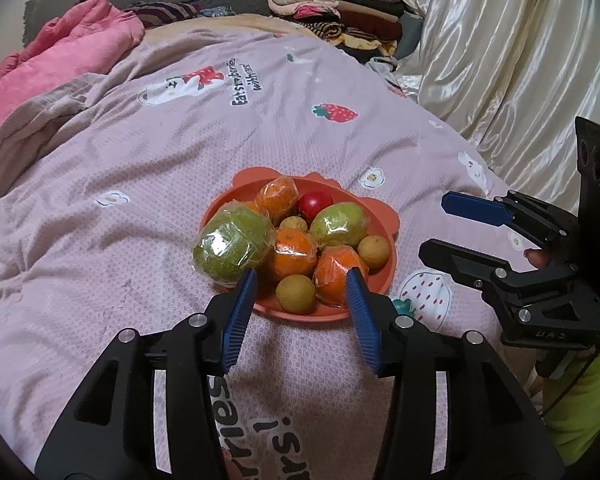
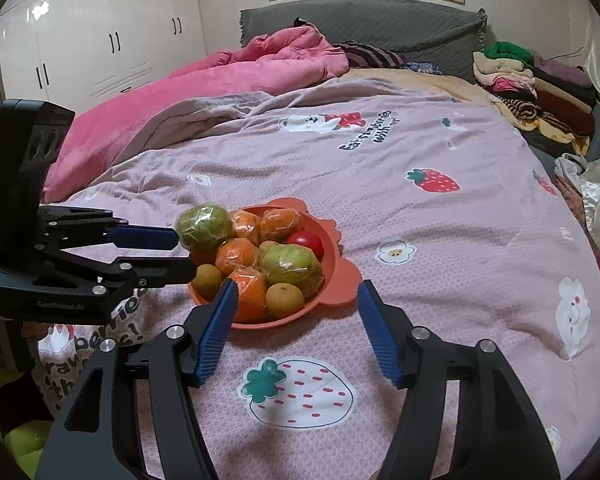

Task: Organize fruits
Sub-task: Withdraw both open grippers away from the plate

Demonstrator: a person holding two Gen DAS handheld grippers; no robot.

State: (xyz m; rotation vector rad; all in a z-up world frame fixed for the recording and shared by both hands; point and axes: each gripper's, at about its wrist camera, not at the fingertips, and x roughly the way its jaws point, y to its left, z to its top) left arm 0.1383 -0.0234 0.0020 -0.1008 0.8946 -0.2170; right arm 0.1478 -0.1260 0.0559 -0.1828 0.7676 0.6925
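An orange bowl (image 1: 386,220) sits on the pink strawberry-print bedspread (image 1: 140,200), heaped with wrapped green fruits (image 1: 232,246), wrapped oranges (image 1: 294,254), small yellow-brown fruits (image 1: 295,294) and a red fruit (image 1: 315,205). My left gripper (image 1: 302,276) is open and empty, its tips at the bowl's near rim on either side of a small fruit and an orange. My right gripper (image 2: 296,294) is open and empty, just short of the bowl (image 2: 342,280); it also shows in the left wrist view (image 1: 436,224). The left gripper (image 2: 182,252) shows in the right wrist view beside the fruit pile (image 2: 256,256).
A pink duvet (image 2: 228,76) lies bunched at the bed's far left. Folded clothes (image 2: 540,84) are stacked at the far right by a grey headboard (image 2: 380,24). Shiny cream fabric (image 1: 512,60) runs along the right side. White wardrobes (image 2: 100,40) stand behind.
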